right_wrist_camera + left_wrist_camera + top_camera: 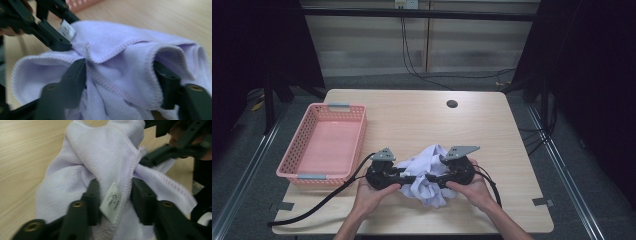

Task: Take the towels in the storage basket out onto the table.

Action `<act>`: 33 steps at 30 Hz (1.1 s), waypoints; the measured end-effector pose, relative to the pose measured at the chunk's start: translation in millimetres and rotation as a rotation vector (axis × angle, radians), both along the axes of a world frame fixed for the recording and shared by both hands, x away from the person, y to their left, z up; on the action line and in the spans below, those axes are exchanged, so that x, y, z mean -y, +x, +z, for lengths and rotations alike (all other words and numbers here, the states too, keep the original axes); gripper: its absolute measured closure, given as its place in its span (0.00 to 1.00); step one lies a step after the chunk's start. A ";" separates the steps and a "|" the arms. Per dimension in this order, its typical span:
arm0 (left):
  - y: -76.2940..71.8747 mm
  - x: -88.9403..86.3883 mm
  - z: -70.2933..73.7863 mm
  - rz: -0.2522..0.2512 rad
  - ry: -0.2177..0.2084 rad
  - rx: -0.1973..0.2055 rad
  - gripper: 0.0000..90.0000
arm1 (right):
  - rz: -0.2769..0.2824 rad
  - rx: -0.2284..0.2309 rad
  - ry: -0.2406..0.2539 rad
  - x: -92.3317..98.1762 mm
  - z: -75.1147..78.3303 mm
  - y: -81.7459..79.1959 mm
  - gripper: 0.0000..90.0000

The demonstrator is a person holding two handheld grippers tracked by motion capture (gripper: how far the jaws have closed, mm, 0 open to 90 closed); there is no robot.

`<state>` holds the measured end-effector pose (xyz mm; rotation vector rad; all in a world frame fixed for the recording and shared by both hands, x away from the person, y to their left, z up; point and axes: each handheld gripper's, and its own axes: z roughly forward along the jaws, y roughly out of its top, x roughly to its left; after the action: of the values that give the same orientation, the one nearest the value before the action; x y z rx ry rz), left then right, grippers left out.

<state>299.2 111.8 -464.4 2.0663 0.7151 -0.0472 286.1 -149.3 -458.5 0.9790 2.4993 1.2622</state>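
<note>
A crumpled pale lilac cloth point(428, 172) lies near the front edge of the bench point(492, 130), about midway along it. The left tongs point(113, 191) bite into one bunched fold, jaws partly closed with the hem and a small white label point(111, 202) pinched between them. The right tongs point(120, 75) stand wider (jaws either side of a thick gather), pressing into the fabric. A pink basket point(324, 145) sits at the bench's left edge.

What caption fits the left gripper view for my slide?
Left gripper jaws close around the hem and tag of a crumpled lilac cloth on the table.
</note>
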 end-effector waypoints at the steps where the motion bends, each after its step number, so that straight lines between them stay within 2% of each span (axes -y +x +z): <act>1: 0.1 -1.0 0.6 0.004 -0.009 -0.001 0.77 | -0.013 -0.002 0.016 1.3 -2.4 0.4 0.63; 2: 0.6 -3.5 2.9 0.013 -0.028 -0.003 0.84 | -0.010 -0.015 0.049 4.8 -3.2 1.4 0.68; 3: 1.4 -6.6 5.8 0.026 -0.051 -0.002 0.89 | -0.034 0.000 0.055 9.0 -1.5 0.7 0.78; 4: 2.3 -10.8 8.9 0.029 -0.070 -0.004 0.91 | -0.057 0.016 0.066 14.1 2.2 -0.3 0.86; 6: 2.3 -18.1 15.1 0.052 -0.095 0.012 0.92 | -0.109 0.042 0.093 28.0 11.6 -0.5 0.94; 10: 1.3 -34.7 28.9 0.092 -0.177 0.025 0.93 | -0.197 0.068 0.161 62.7 29.2 1.9 0.97; 12: 0.0 -40.4 35.2 0.107 -0.199 0.046 0.93 | -0.226 0.078 0.169 77.8 34.7 2.1 0.97; 13: 0.0 -43.7 38.3 0.118 -0.193 0.055 0.93 | -0.252 0.089 0.157 83.4 36.8 1.4 0.97; 16: 0.6 -54.1 47.9 0.140 -0.223 0.058 0.93 | -0.290 0.106 0.145 101.4 43.3 2.2 0.97; 19: -0.8 -64.1 60.6 0.170 -0.209 0.095 0.93 | -0.336 0.138 0.146 122.2 55.0 2.9 0.97; 20: -0.4 -68.7 63.2 0.184 -0.214 0.096 0.93 | -0.351 0.144 0.150 129.9 59.0 2.8 0.97; 22: 1.2 -78.1 64.4 0.226 -0.196 0.099 0.93 | -0.403 0.161 0.149 147.2 64.2 2.5 0.97; 24: 2.9 -87.8 60.7 0.269 -0.206 0.081 0.93 | -0.461 0.163 0.143 165.9 65.8 1.7 0.97; 26: 4.9 -96.4 55.2 0.298 -0.190 0.066 0.94 | -0.536 0.172 0.125 185.8 66.3 0.0 0.97; 27: 5.6 -99.4 51.7 0.311 -0.185 0.058 0.94 | -0.565 0.168 0.133 196.5 66.6 -1.2 0.97; 28: 7.4 -100.8 46.1 0.321 -0.173 0.032 0.94 | -0.582 0.158 0.141 206.0 65.7 -1.9 0.97; 29: 8.9 -100.1 41.0 0.306 -0.163 0.012 0.93 | -0.589 0.144 0.124 213.0 62.9 -3.0 0.97; 31: 10.5 -94.8 32.4 0.282 -0.143 0.001 0.90 | -0.546 0.112 0.093 214.0 54.8 -4.6 0.85; 33: 10.7 -88.0 29.5 0.262 -0.134 -0.007 0.80 | -0.525 0.117 0.061 209.5 47.0 -6.3 0.77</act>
<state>309.9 199.8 -434.9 1.8318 0.9557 0.0456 279.7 -358.8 -411.5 1.4081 1.9392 1.1812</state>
